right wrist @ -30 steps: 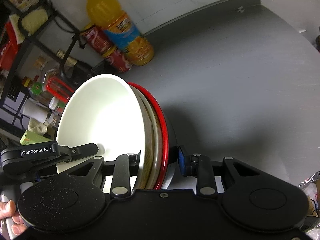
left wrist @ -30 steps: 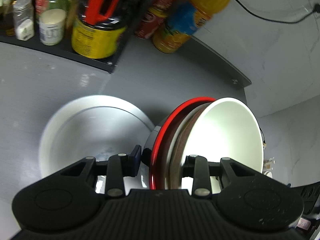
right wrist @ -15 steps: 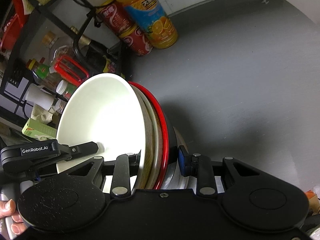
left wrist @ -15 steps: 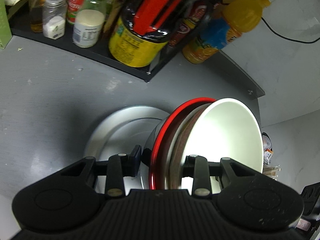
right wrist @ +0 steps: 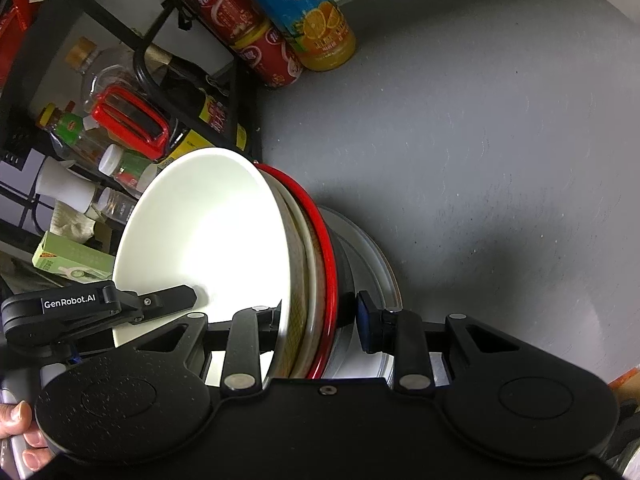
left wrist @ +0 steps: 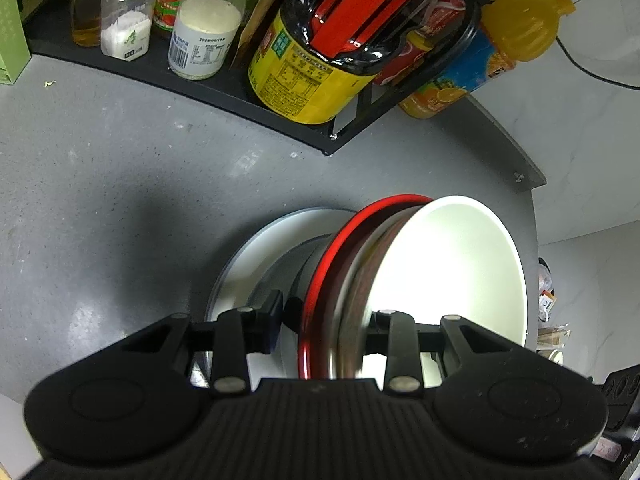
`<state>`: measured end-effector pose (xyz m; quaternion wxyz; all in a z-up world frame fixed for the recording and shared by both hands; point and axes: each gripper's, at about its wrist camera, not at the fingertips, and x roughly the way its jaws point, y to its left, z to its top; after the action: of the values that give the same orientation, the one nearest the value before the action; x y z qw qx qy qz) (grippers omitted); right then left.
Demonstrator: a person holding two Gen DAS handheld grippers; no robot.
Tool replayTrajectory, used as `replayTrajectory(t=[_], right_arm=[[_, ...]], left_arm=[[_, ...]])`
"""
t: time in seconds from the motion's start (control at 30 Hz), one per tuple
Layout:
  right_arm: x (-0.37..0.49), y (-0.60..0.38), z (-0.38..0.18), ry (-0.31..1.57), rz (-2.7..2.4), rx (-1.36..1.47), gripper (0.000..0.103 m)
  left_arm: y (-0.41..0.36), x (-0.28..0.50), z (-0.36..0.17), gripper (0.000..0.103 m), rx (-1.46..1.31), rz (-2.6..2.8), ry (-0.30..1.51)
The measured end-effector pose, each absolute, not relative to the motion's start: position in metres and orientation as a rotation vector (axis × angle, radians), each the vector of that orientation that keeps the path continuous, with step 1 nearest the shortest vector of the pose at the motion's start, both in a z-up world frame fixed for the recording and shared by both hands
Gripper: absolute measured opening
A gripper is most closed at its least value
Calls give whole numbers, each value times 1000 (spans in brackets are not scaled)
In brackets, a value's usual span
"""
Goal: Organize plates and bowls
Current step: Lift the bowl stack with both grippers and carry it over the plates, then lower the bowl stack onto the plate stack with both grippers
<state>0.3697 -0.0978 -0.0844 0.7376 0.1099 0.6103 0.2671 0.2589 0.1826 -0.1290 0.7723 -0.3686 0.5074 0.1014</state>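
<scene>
A nested stack of bowls, with a white bowl (left wrist: 448, 272) innermost and a red-rimmed dark bowl (left wrist: 332, 256) outermost, is gripped at two sides. My left gripper (left wrist: 326, 320) is shut on its rim, one finger inside the white bowl and one outside. My right gripper (right wrist: 320, 316) is shut on the opposite rim of the white bowl (right wrist: 208, 232) and the red-rimmed bowl (right wrist: 322, 224). One left-gripper finger (right wrist: 168, 300) shows inside the bowl. A pale plate (left wrist: 256, 252) lies on the grey counter just below the stack, also seen as the plate (right wrist: 372, 256). I cannot tell whether they touch.
A black rack (left wrist: 224, 92) at the back holds jars, a yellow-labelled jug (left wrist: 308, 76) with a red handle, and spice bottles. An orange juice bottle (right wrist: 316, 20) and red cans (right wrist: 256, 44) stand beside it. Bare grey counter (right wrist: 500, 160) spreads to the right. A hand (right wrist: 16, 428) shows at lower left.
Both grippers carried the bowl stack towards the rack and downward. The plate, earlier wide open at the left, now sits mostly behind and under the stack.
</scene>
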Motion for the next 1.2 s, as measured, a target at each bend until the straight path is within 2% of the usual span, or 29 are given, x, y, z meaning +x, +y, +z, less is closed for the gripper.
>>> replayTrajectory(t=[0.47,0.6,0.67,0.8,0.83,0.93,1.2], right_arm=[[365,-95,-95,1361,567,257,30],[363,-98,-95,1371,539,290,34],[360,-99,-92,1361,522,302,35],[349,-100,-81,1324,497,302,50],[347,-100,-79,1317,485,300,51],[337,-102,-73,1298,457,315,53],[319,-107,-58,1244,432,305,70]], left_arm=[[187,260,-143,33,-801,193,1132],[188,262,-142,34,-791,171,1146],[189,264,-136,39,-762,145,1140],[191,266,-126,51,-692,108,1146],[192,266,-124,54,-677,102,1146],[193,266,-118,57,-639,60,1143],[188,263,-104,71,-563,29,1120]])
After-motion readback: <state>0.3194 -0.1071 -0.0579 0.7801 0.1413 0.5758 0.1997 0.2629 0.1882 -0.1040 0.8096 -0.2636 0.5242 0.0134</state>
